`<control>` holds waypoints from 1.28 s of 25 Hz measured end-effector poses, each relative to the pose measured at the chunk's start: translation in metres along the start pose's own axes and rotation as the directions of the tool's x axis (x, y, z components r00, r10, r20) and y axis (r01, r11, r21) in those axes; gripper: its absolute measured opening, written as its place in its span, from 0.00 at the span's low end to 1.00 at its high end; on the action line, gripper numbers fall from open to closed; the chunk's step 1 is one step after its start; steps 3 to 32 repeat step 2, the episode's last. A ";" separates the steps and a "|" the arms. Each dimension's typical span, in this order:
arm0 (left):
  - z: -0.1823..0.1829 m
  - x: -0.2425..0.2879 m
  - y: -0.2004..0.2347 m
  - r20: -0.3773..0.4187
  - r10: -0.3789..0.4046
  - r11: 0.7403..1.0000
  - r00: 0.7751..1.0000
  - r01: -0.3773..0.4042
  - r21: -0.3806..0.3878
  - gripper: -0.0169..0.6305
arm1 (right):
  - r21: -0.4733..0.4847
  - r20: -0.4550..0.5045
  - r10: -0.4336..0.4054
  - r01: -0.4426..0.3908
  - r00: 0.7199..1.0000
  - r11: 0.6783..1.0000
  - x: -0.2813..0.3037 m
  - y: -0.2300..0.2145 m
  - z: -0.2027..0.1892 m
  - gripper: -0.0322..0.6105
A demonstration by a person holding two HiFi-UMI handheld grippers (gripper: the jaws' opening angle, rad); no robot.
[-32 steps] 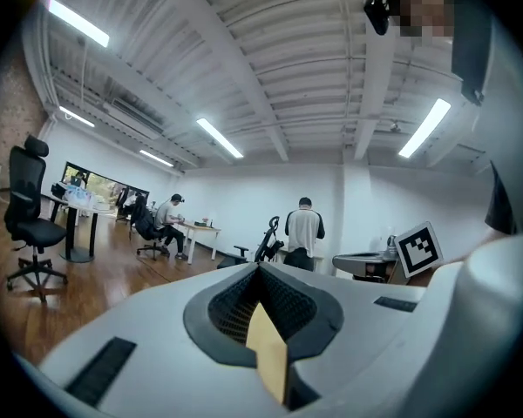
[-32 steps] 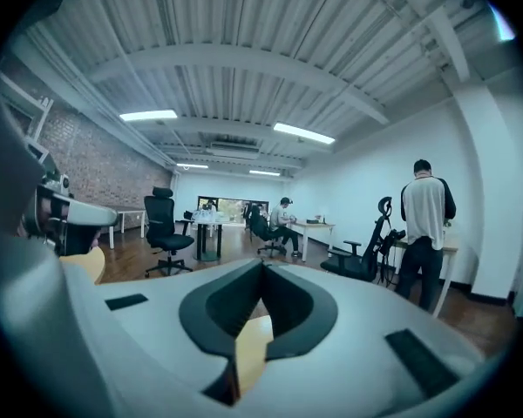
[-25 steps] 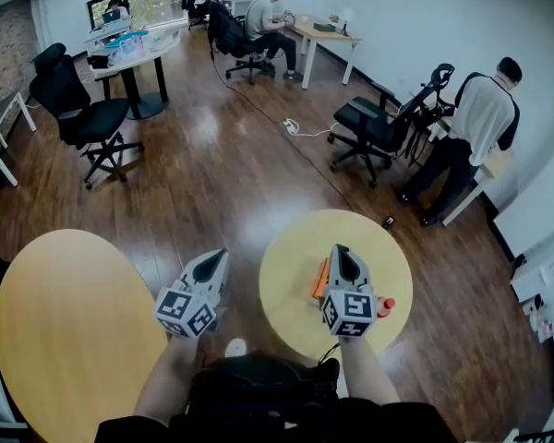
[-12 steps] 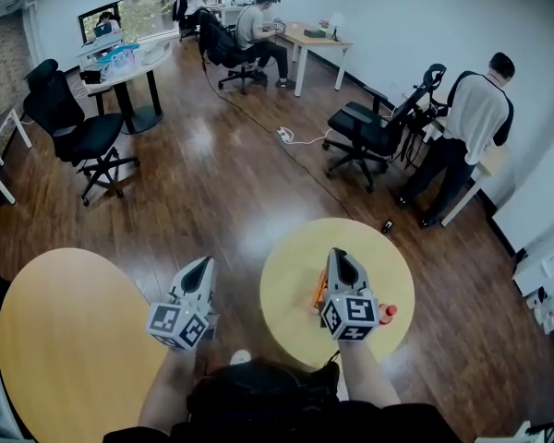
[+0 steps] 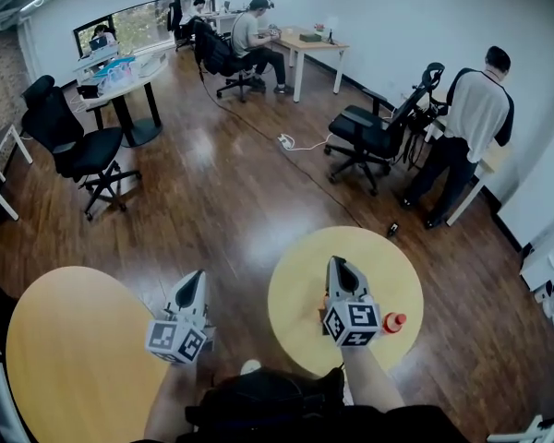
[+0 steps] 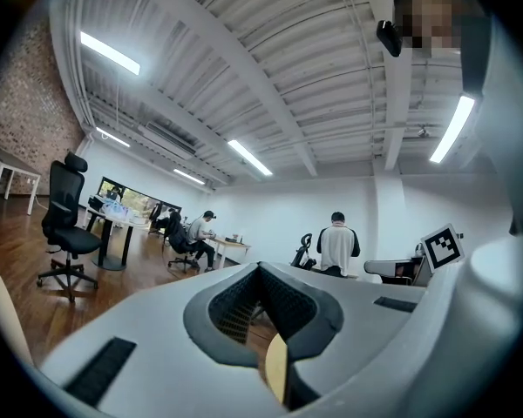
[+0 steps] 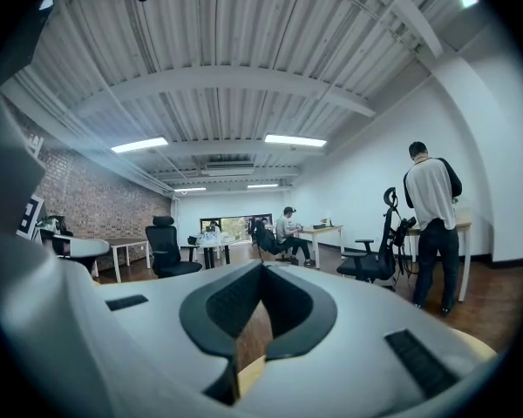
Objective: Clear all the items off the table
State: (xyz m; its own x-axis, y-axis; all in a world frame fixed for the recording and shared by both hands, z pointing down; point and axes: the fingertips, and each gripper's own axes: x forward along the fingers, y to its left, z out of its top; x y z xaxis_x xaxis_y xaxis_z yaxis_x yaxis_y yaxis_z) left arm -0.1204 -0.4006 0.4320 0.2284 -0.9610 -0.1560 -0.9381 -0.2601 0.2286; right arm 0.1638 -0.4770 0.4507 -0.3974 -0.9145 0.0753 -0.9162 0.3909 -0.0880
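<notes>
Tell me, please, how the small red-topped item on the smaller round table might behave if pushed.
The red-topped item looks small, so it is probably light and slides easily. It sits near the rim of the smaller round table, so an outward push could send it off. Whether it rolls I cannot tell.

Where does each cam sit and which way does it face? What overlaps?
Head view: on the person's head, looking steeply down at the floor and small round table; both forearms, left claw and right claw show.
Left gripper view: rides the left claw, faces roughly level across the office; its closed jaws fill the bottom.
Right gripper view: rides the right claw, also faces across the office; closed jaws below.
Shared: all three catch the standing person in white and the seated person at the desk.
</notes>
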 end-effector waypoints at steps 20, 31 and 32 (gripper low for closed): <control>0.001 0.001 0.005 0.000 0.007 1.000 1.000 -0.007 -0.003 0.01 | 0.007 0.001 -0.002 0.002 1.000 1.000 0.002 -0.002 0.000 0.05; 0.001 0.001 0.005 0.000 0.007 1.000 1.000 -0.007 -0.003 0.01 | 0.007 0.001 -0.002 0.002 1.000 1.000 0.002 -0.002 0.000 0.05; 0.001 0.001 0.005 0.000 0.007 1.000 1.000 -0.007 -0.003 0.01 | 0.007 0.001 -0.002 0.002 1.000 1.000 0.002 -0.002 0.000 0.05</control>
